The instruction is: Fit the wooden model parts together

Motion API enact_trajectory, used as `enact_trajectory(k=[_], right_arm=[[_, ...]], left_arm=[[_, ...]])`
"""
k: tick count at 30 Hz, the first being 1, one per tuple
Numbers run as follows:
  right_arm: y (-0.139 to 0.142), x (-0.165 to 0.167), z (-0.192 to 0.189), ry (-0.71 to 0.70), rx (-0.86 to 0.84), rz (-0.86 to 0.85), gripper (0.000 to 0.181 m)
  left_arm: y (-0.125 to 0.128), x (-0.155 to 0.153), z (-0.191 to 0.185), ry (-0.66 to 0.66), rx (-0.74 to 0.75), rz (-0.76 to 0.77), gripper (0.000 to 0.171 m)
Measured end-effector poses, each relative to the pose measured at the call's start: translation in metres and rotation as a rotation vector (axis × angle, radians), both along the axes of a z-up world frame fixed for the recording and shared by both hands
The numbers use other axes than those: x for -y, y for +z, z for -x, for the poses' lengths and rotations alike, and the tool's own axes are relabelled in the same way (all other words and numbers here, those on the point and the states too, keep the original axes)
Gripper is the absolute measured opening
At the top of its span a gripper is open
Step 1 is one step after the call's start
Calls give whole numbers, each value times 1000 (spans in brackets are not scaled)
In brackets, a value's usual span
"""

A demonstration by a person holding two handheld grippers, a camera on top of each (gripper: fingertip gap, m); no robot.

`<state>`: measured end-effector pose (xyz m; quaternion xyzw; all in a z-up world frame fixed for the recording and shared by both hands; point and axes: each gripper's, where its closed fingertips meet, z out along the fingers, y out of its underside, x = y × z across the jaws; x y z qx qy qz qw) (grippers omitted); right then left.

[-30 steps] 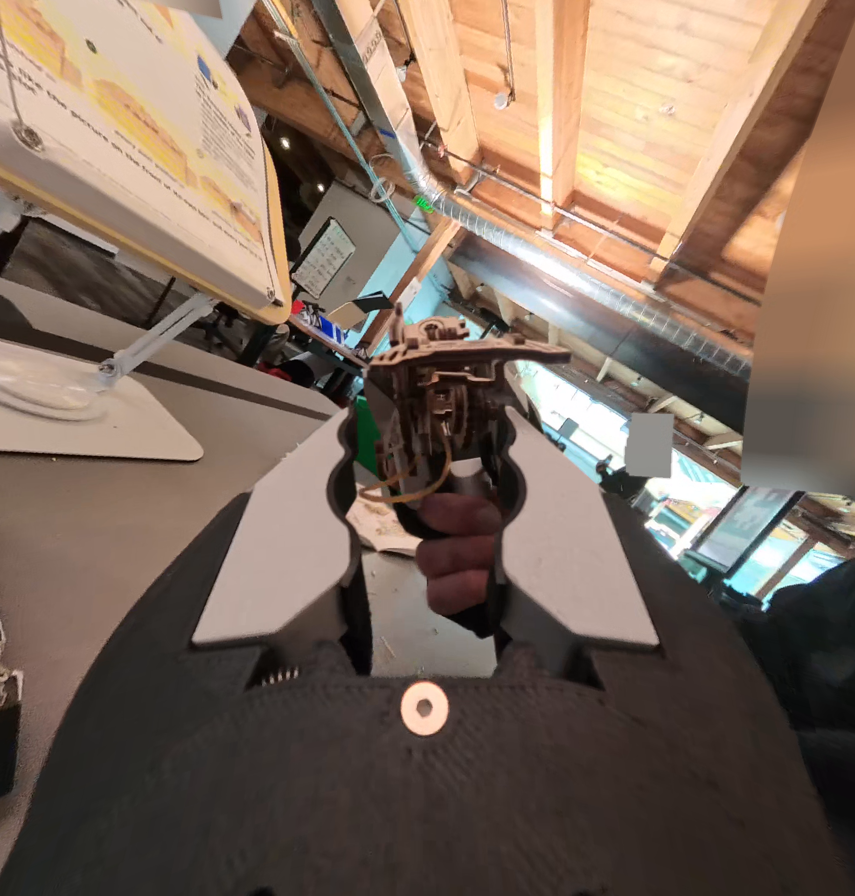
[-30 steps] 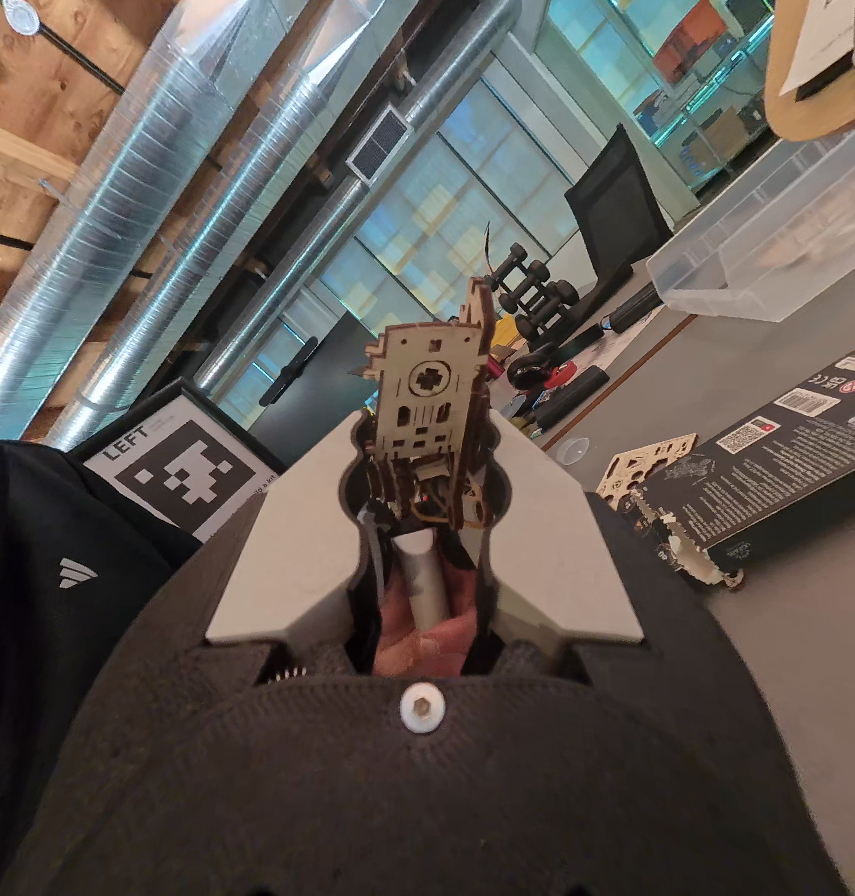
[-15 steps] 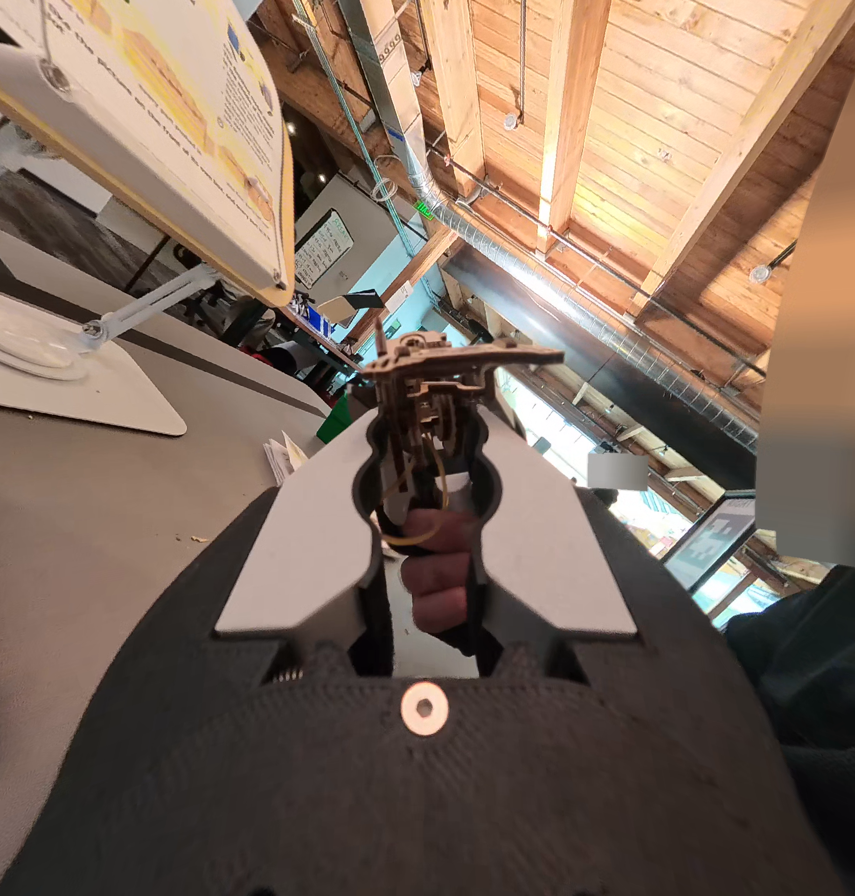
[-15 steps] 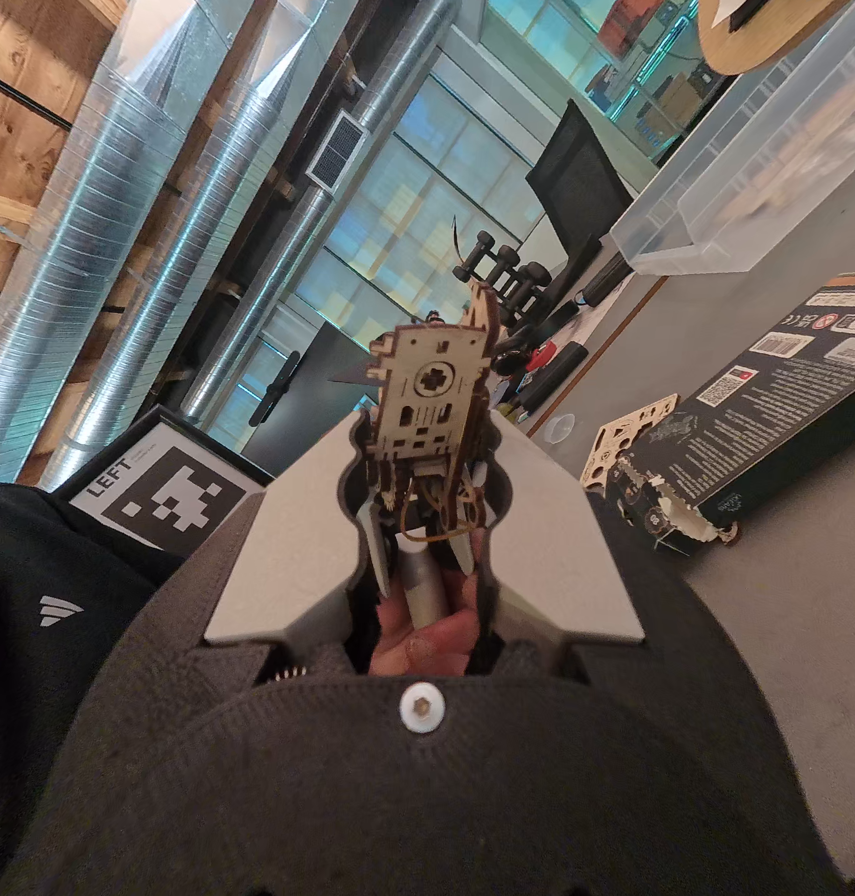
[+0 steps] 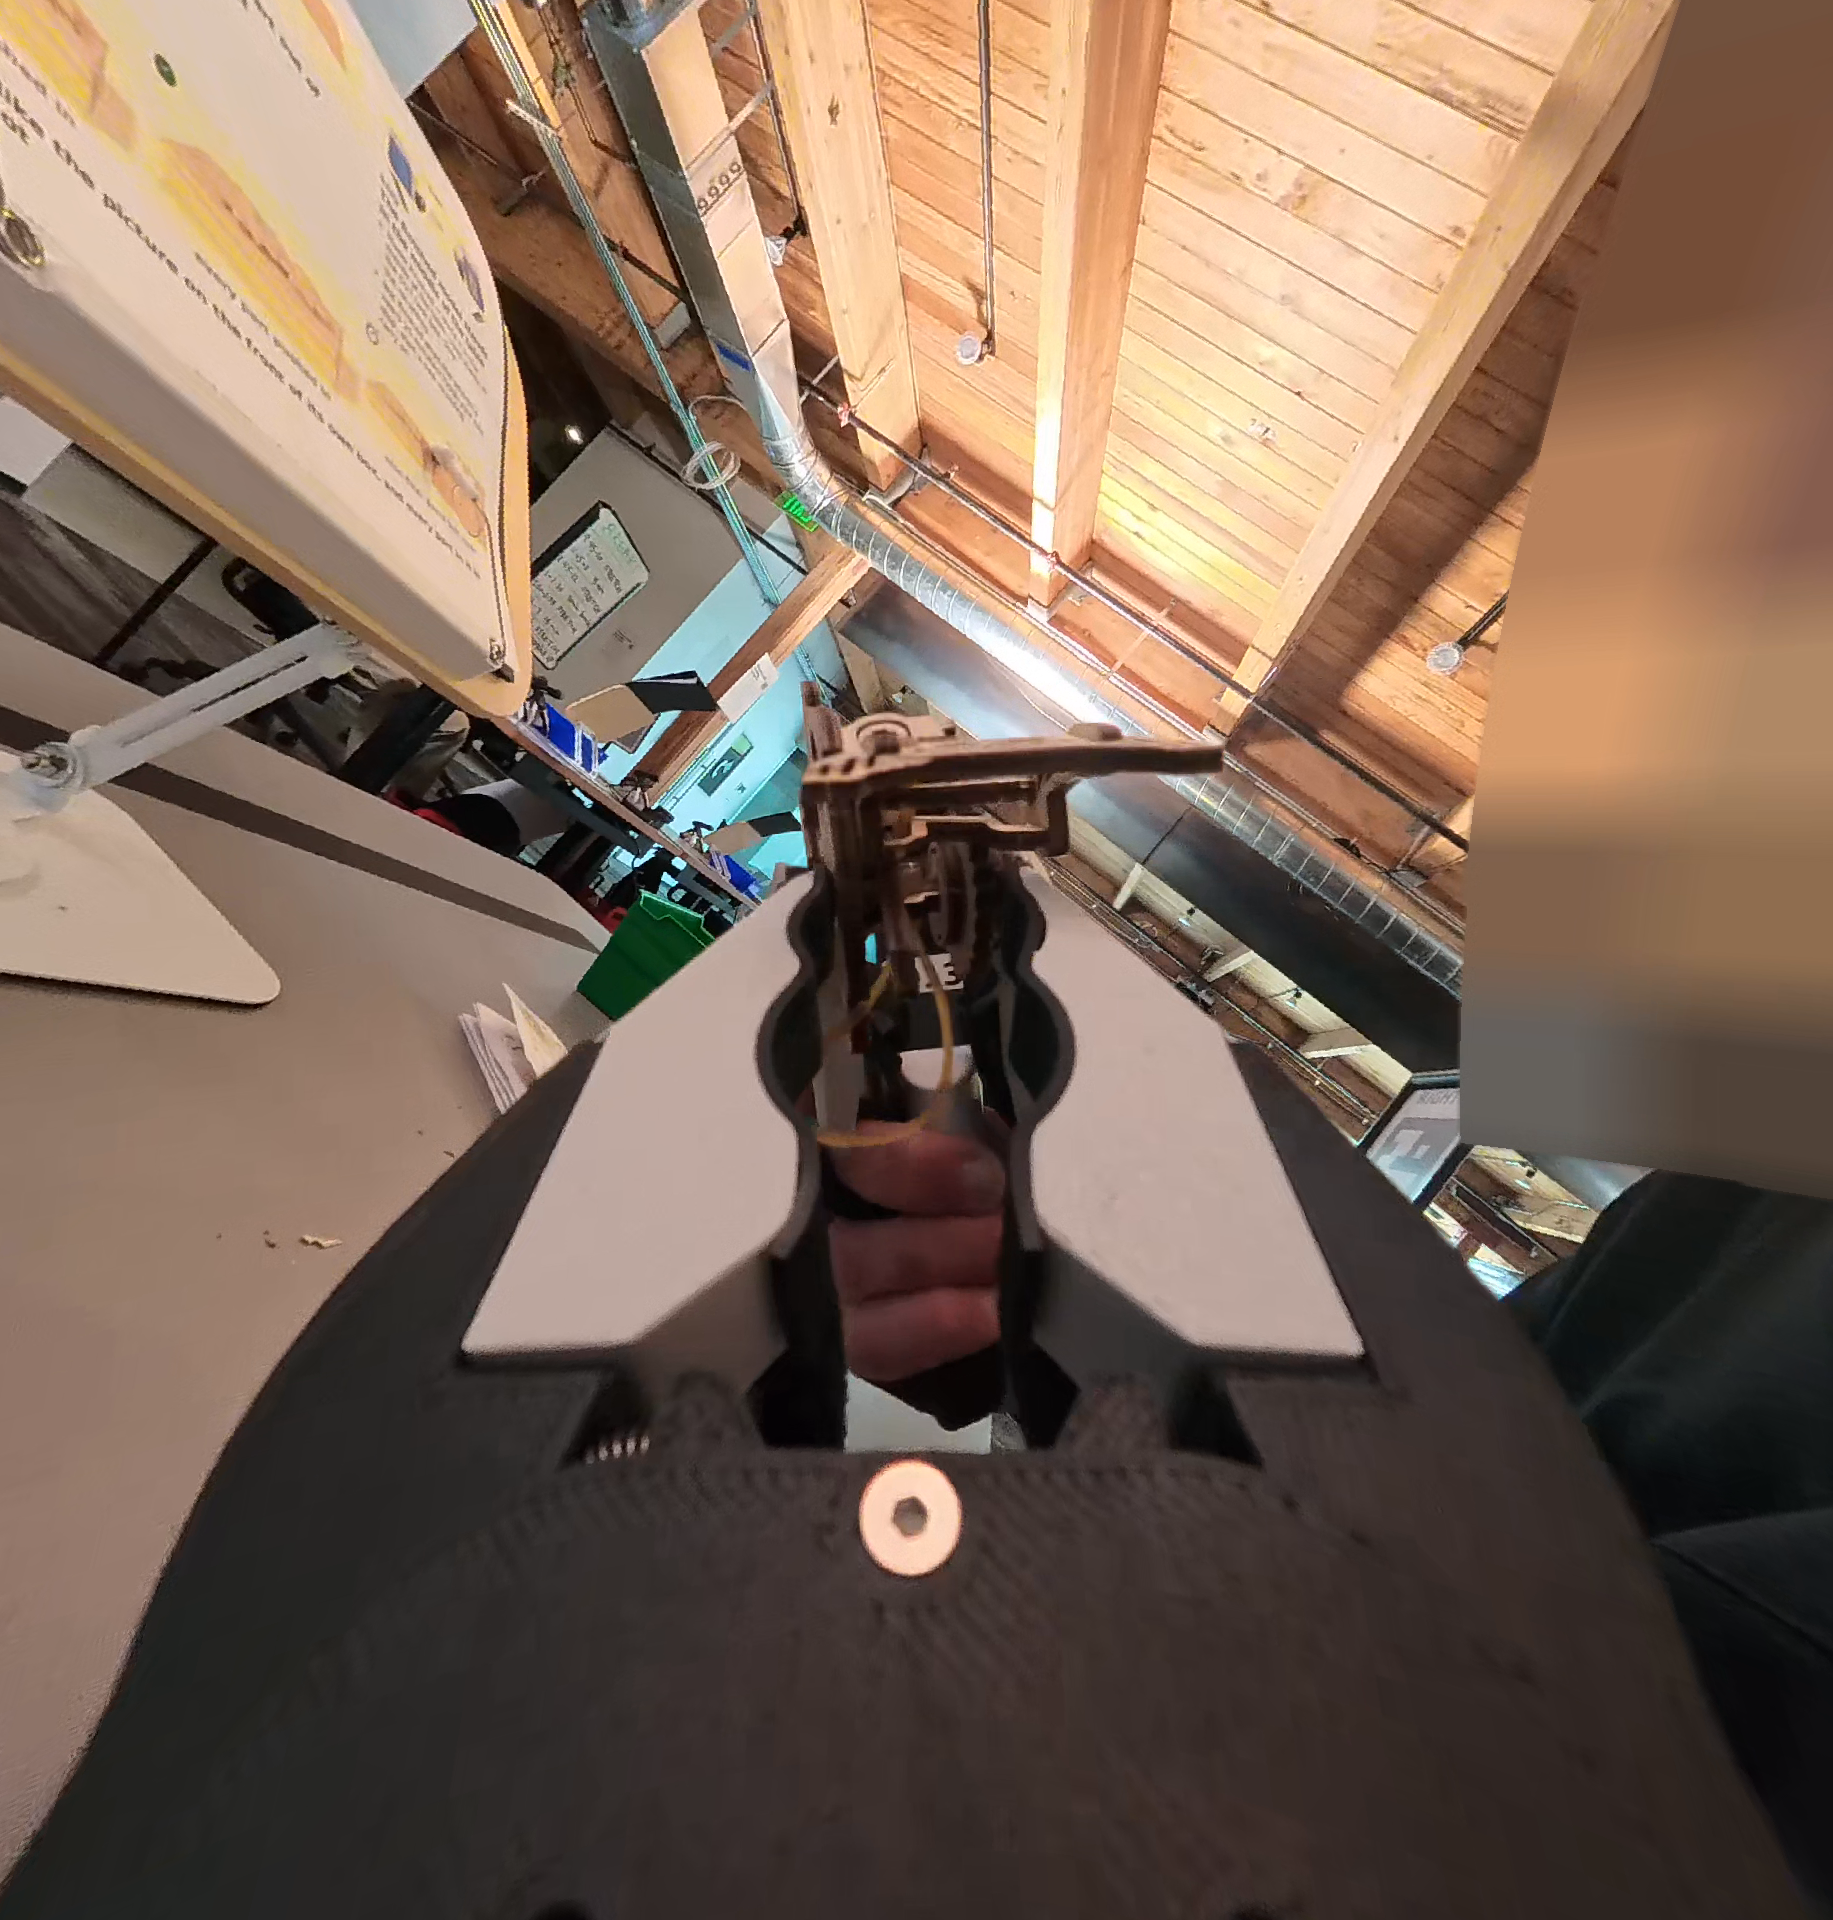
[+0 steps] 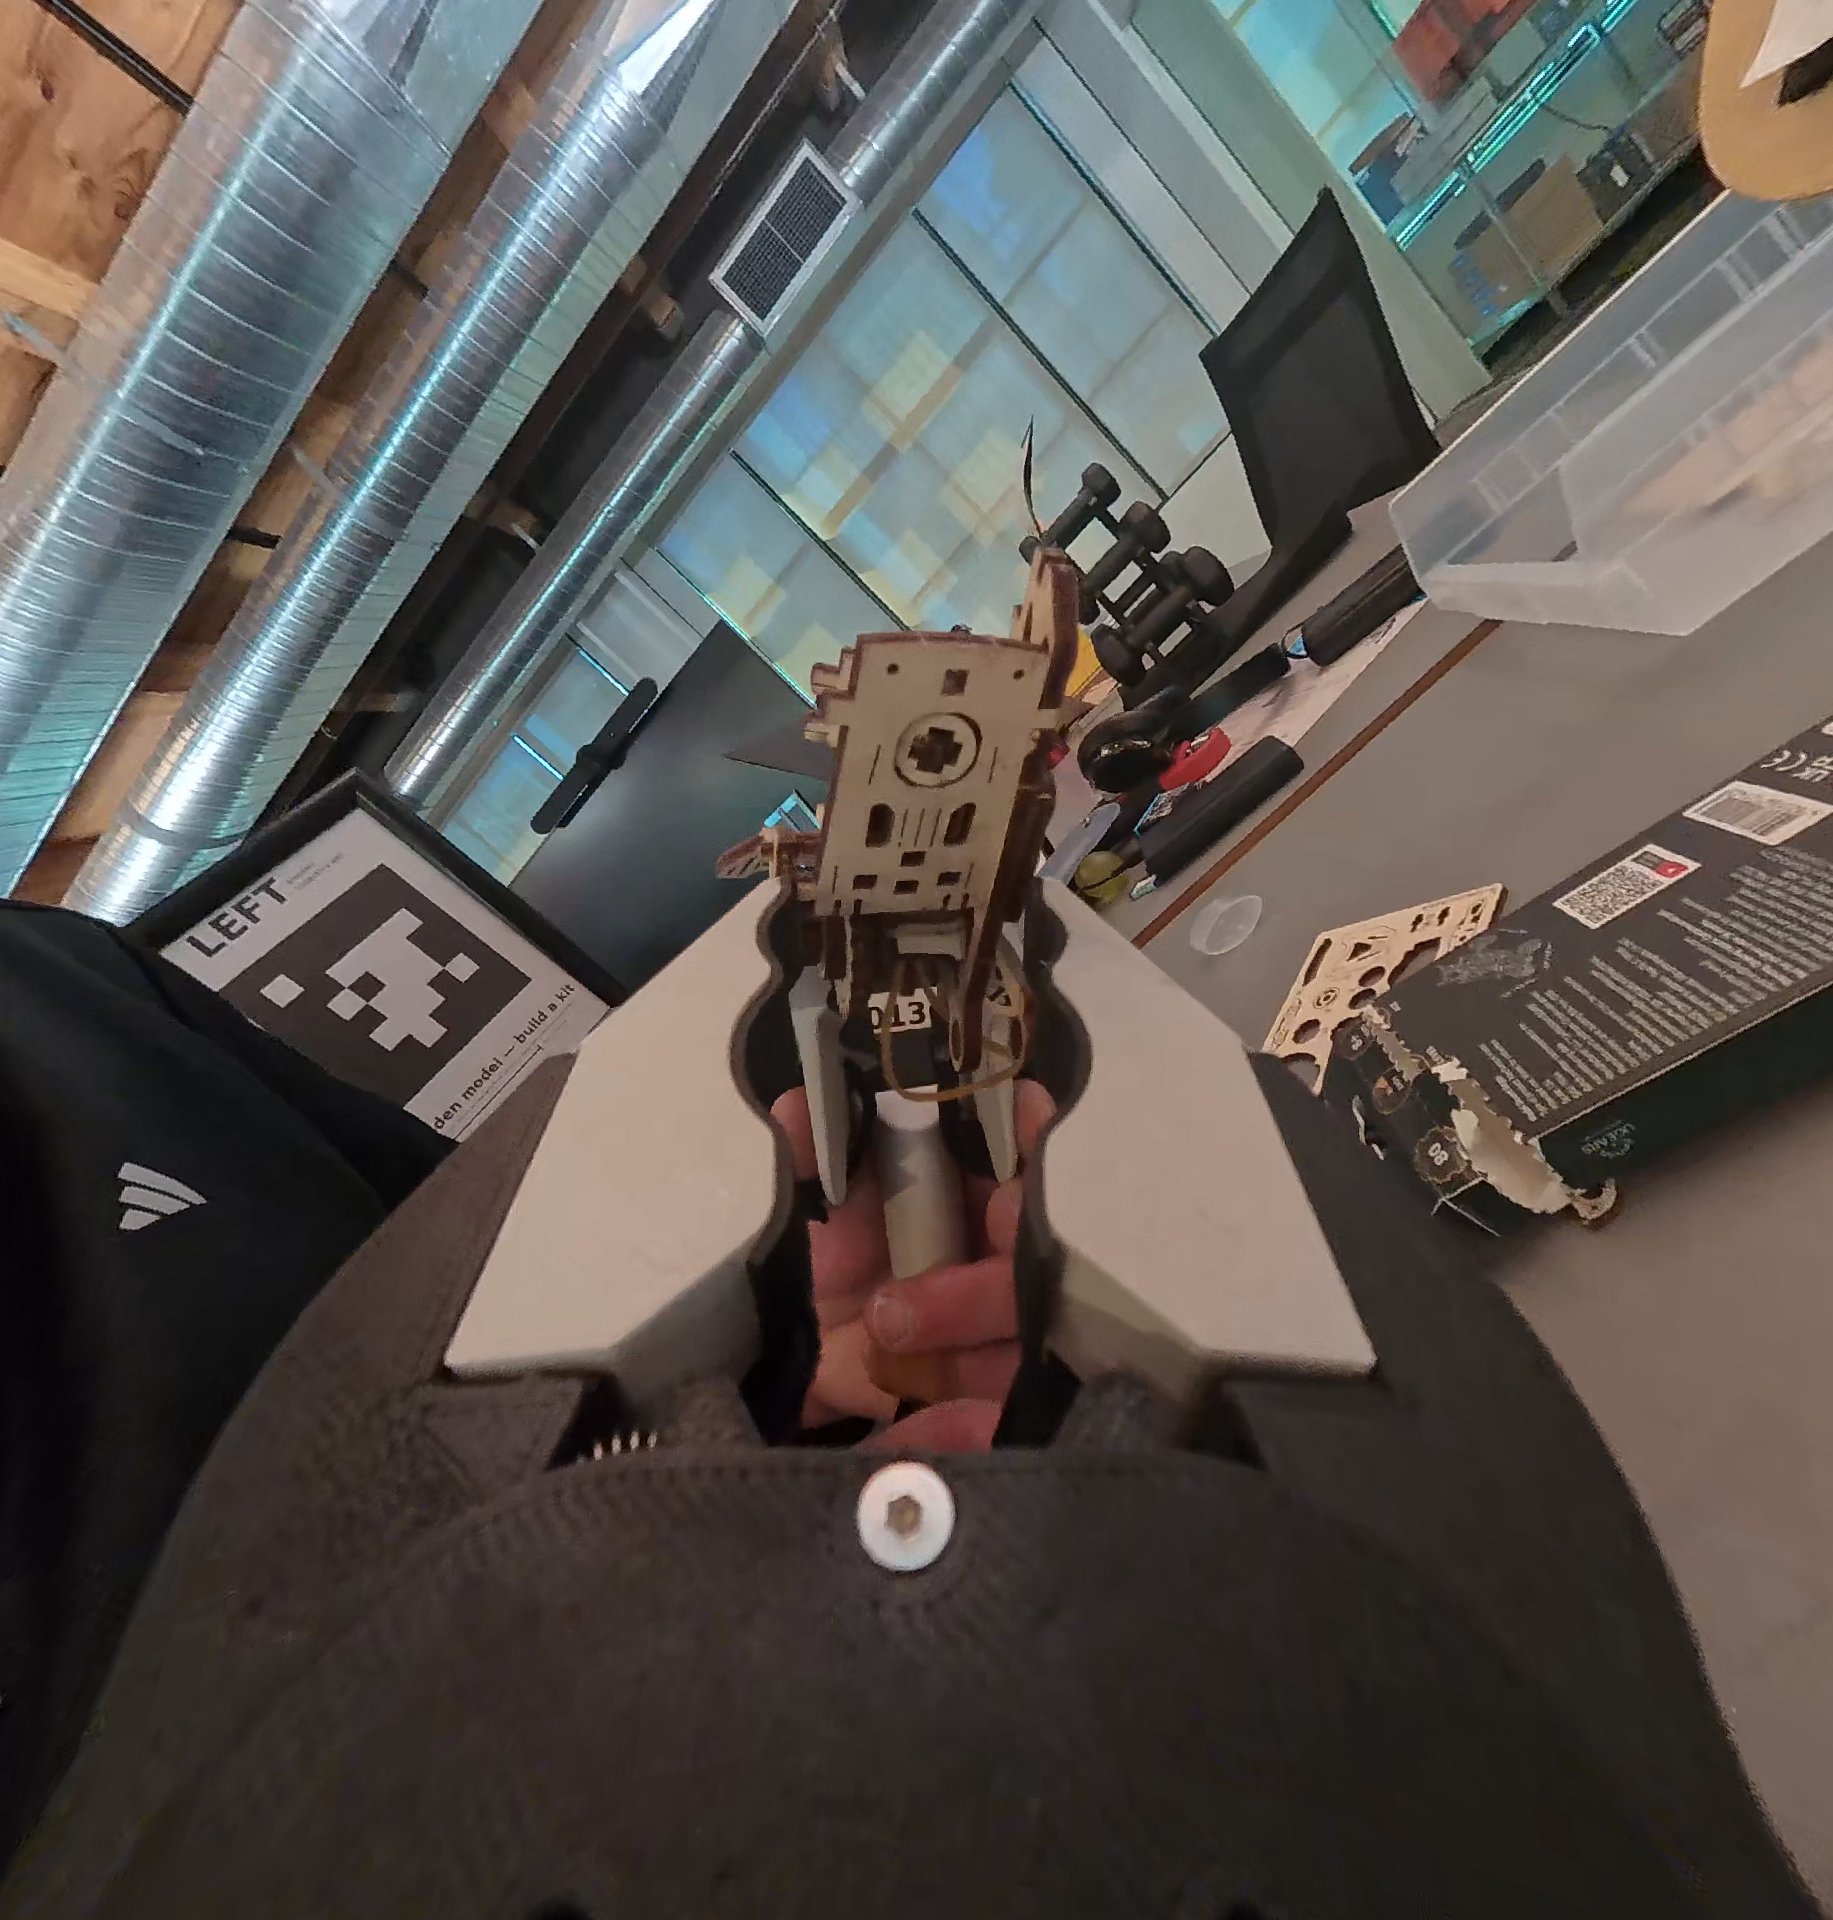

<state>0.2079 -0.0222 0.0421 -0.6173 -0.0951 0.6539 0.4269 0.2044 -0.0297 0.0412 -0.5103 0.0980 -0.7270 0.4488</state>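
One wooden model, a laser-cut assembly with gears and a yellow rubber band, is held in the air between both grippers. In the left wrist view the model point(image 5: 933, 800) sits at the tips of my left gripper point(image 5: 917, 904), which is shut on it. A flat arm sticks out to its right. In the right wrist view the model point(image 6: 933, 769) shows a flat plate with a cross-shaped hole, and my right gripper point(image 6: 912, 914) is shut on its lower part. The left gripper's thin grey fingers point(image 6: 824, 1101) and a hand point(image 6: 912, 1320) show behind it.
On the grey table point(image 6: 1670, 1351) lie a dark kit box point(image 6: 1639, 997) with a torn end, a punched-out wooden sheet point(image 6: 1348, 966) and a clear plastic bin point(image 6: 1639, 499). An instruction board point(image 5: 247, 312) on a white stand point(image 5: 91, 914) is at the left. Left and right tips are no more than a few centimetres apart.
My left gripper's jaws have narrowed on the model. Both grippers have tilted and turned a little, so the model shows more edge-on in the left wrist view.
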Motion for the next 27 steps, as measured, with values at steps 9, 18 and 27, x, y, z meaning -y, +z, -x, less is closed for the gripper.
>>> enact_trajectory(k=[9,18,27], right_arm=[[-16,1,-30,-49,167,-4,57],[-143,76,-46,151,1097,-181,50],[-202,78,-38,232,1358,-240,36]], left_arm=[[-3,-13,14,35,-5,13,29],[-33,-37,34,107,-119,88,29],[-46,-41,35,78,-153,148,29]])
